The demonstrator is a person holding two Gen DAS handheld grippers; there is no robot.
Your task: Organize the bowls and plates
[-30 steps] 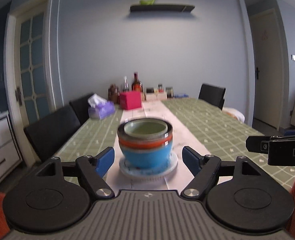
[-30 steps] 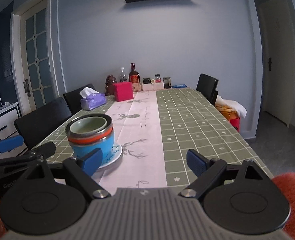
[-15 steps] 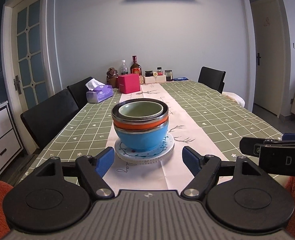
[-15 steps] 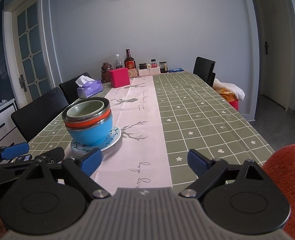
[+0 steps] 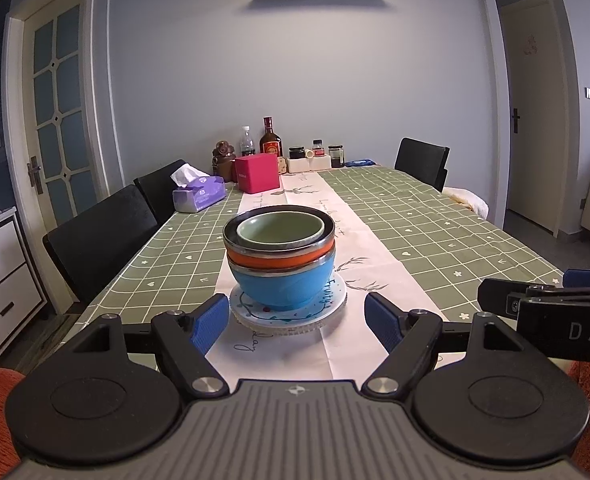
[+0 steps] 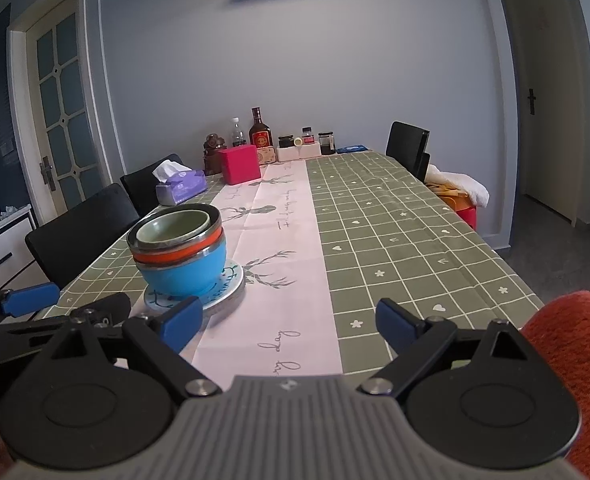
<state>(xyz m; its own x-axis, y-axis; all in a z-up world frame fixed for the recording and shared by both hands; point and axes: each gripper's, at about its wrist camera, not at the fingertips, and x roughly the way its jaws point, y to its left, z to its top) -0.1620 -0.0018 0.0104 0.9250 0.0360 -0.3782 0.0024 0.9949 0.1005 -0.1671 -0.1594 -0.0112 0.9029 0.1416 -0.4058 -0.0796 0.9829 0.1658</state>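
Observation:
A stack of nested bowls, with a blue bowl (image 5: pixel 285 284) at the bottom, an orange one (image 5: pixel 279 258) above it and a green one (image 5: pixel 281 230) on top, stands on a white patterned plate (image 5: pixel 327 310) on the pink table runner. The stack also shows in the right wrist view (image 6: pixel 183 272). My left gripper (image 5: pixel 297 322) is open and empty, just short of the plate. My right gripper (image 6: pixel 289 322) is open and empty, to the right of the stack. Its side shows in the left wrist view (image 5: pixel 551 300).
The long table has a green checked cloth (image 5: pixel 435 232). At its far end stand a pink box (image 5: pixel 257 172), a purple tissue box (image 5: pixel 199 198), bottles (image 5: pixel 271 140) and jars. Black chairs (image 5: pixel 103 240) line the left side, and another black chair (image 5: pixel 423 160) stands at the far right.
Both grippers have drawn back from the bowl stack and tilted slightly; the stack sits a little farther away. The bowls and plate have not moved. Both grippers stay open.

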